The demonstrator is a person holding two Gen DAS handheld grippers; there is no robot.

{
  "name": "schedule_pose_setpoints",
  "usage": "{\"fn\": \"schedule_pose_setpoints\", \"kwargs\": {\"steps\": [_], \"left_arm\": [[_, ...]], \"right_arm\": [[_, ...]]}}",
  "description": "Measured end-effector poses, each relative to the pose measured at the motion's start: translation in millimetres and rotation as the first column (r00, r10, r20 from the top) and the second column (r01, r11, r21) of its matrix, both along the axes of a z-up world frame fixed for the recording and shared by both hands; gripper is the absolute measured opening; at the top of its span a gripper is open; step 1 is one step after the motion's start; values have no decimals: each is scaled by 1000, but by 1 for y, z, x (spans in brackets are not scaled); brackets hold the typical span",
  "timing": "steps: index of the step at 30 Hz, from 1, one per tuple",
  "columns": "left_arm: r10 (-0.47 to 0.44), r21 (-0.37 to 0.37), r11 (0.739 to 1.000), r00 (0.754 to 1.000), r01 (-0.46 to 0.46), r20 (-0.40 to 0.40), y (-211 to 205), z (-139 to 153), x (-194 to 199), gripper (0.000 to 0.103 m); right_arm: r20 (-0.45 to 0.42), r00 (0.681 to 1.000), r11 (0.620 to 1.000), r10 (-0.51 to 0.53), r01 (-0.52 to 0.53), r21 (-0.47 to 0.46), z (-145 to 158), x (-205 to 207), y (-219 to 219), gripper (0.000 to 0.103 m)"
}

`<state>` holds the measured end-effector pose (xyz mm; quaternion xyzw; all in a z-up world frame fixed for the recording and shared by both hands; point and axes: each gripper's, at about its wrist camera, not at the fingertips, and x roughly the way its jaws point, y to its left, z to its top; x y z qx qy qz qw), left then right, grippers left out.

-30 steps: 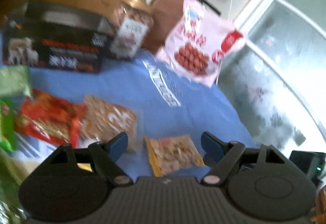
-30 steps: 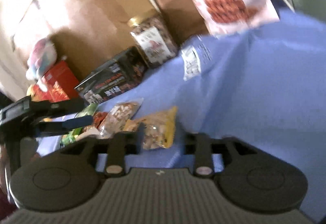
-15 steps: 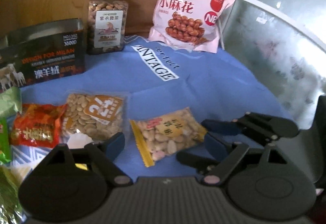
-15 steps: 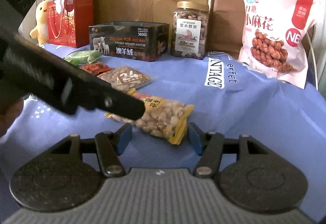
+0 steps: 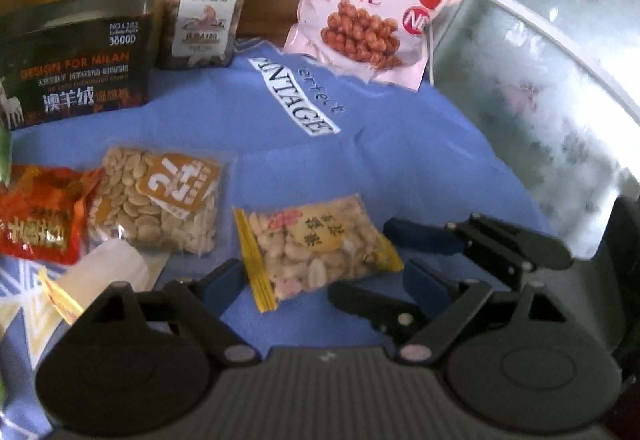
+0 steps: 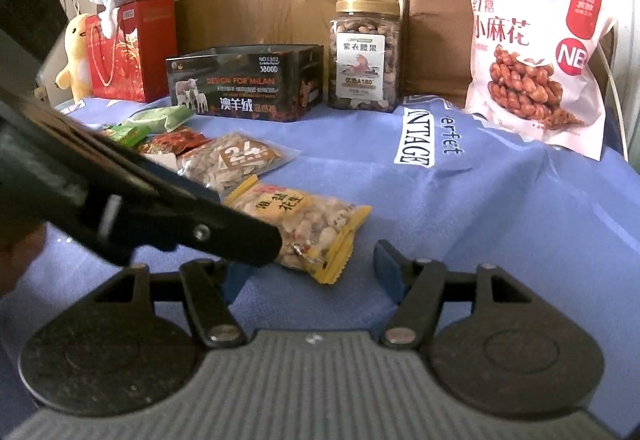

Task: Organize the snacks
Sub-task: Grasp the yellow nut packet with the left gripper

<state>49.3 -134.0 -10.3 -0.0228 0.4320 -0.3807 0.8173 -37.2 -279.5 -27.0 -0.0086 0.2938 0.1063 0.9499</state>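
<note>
Both grippers hover spread over a snack packet on the blue cloth.

The left gripper [image 5: 320,280] and right gripper [image 6: 308,272] both have fingers apart, holding nothing. The yellow-edged clear packet of peanuts [image 5: 316,248] lies flat between them, near the cloth-covered table's [image 6: 500,207] front edge.

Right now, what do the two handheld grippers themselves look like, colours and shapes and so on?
Both are matte black plastic. The left gripper and the right gripper each have a ribbed grey-black body, two round disc housings, angular black linkage arms with silver pivot pins, and blue pads on the fingers. No cables show on either. A bit of bare hand shows at the left gripper's handle; no sleeve is visible.
</note>
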Motion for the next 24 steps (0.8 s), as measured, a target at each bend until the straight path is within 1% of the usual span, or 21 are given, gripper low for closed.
{"fn": "schedule_pose_setpoints", "kwargs": {"steps": [4, 7, 8, 10, 11, 12, 14, 15, 18, 21, 24], "left_arm": [[27, -41, 999, 998, -30, -61, 4, 0, 12, 90], [37, -56, 998, 996, -42, -75, 4, 0, 14, 89], [36, -57, 998, 997, -40, -71, 3, 0, 12, 87], [40, -41, 998, 998, -42, -51, 0, 1, 11, 79], [43, -37, 998, 998, -45, -47, -1, 1, 11, 68], [51, -34, 998, 998, -52, -44, 0, 2, 11, 58], [57, -35, 998, 998, -59, -38, 2, 4, 11, 51], [55, -42, 997, 998, -57, -37, 4, 6, 11, 49], [66, -55, 996, 998, -67, -16, 6, 12, 10, 49], [93, -99, 991, 996, -92, 14, 15, 28, 15, 49], [126, -148, 982, 990, -117, 56, 29, 48, 25, 50]], "right_arm": [[-3, 1000, 1000, 3, -3, -5, 0, 1, 1, 69], [-3, 1000, 1000, 16, -16, -15, 0, 2, 3, 68], [-2, 1000, 1000, 26, -26, -16, 0, 1, 4, 60], [3, 999, 999, 37, -37, -12, 0, 1, 7, 54], [11, 999, 999, 36, -36, -19, 0, 0, 9, 49], [19, 999, 999, 32, -31, -29, 1, -1, 10, 47], [32, 999, 999, 21, -19, -36, 2, -2, 11, 44], [38, 999, 999, 17, -16, -33, 4, -2, 10, 44], [83, 996, 1000, 15, -13, -29, 14, -1, 12, 42], [147, 989, 999, 16, -11, -32, 29, 4, 14, 41], [215, 976, 999, 38, -28, -46, 47, 18, 14, 41]]}}
